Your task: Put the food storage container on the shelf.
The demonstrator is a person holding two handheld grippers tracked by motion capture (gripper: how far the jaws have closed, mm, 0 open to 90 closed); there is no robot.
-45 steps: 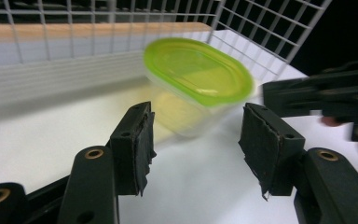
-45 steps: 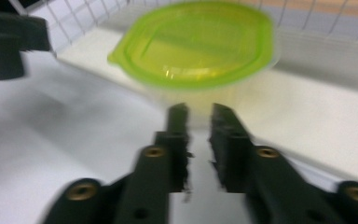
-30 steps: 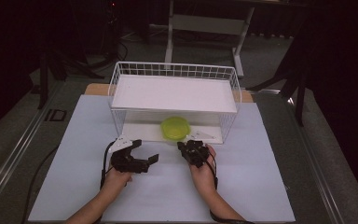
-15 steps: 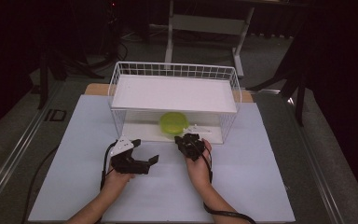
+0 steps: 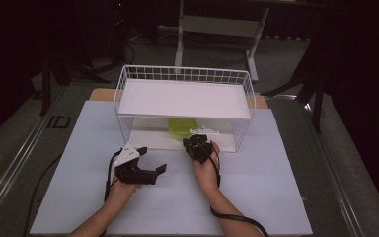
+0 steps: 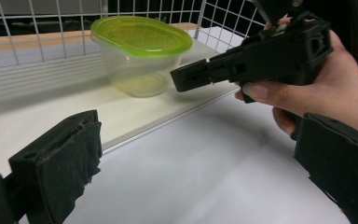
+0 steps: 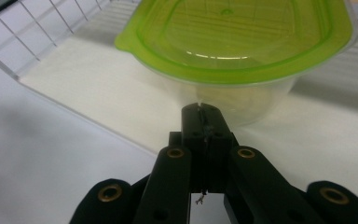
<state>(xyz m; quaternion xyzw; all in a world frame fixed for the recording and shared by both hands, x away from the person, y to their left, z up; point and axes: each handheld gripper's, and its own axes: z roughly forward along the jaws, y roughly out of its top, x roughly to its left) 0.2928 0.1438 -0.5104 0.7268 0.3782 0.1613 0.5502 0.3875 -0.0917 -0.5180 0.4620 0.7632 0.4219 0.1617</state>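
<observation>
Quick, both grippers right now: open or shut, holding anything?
Left gripper: open, holding nothing.
Right gripper: shut, holding nothing, its tips close to the green-lidded container.

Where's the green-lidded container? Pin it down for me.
The green-lidded container sits on the lower shelf of the white wire rack, near the middle in the high view, just beyond the shut right gripper, whose tip points at it.

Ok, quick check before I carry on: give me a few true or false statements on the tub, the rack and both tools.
1. The tub has its green lid on. True.
2. The right tool is shut, with nothing between its jaws. True.
3. The tub sits on the rack's top shelf. False: it sits on the lower shelf.
4. The left tool is clamped on the tub. False: it is open, apart from it.
5. The right tool points at the tub. True.
</observation>
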